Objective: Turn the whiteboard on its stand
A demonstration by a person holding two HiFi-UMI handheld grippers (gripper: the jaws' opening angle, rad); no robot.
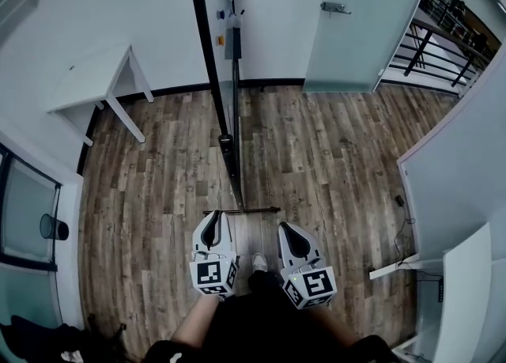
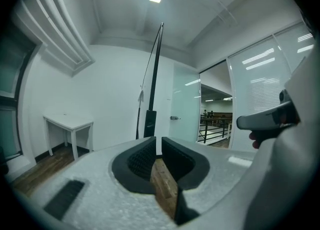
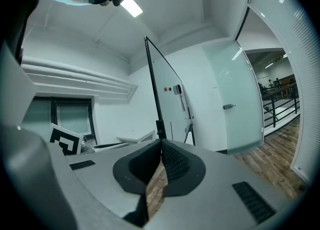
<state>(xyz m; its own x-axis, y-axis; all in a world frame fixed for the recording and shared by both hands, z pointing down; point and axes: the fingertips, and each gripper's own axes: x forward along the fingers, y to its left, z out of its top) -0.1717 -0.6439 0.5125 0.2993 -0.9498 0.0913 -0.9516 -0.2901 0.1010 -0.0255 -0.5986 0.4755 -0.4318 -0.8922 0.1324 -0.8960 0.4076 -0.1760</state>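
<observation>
Standing short of the whiteboard (image 1: 212,77), you see it edge-on just ahead on its stand (image 1: 261,209), and nothing touches it. On your left gripper (image 1: 213,219) and right gripper (image 1: 285,228), the fingers are pressed together and empty. Judged not started: reach, grip and turn are all left.

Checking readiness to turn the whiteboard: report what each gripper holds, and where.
Nothing is held: left gripper and right gripper are shut, empty, apart from the whiteboard.

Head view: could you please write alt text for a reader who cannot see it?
A whiteboard, seen edge-on from above, stands on a wood floor ahead of a person holding the left gripper and right gripper side by side, both shut and empty. A white table stands at left.
</observation>
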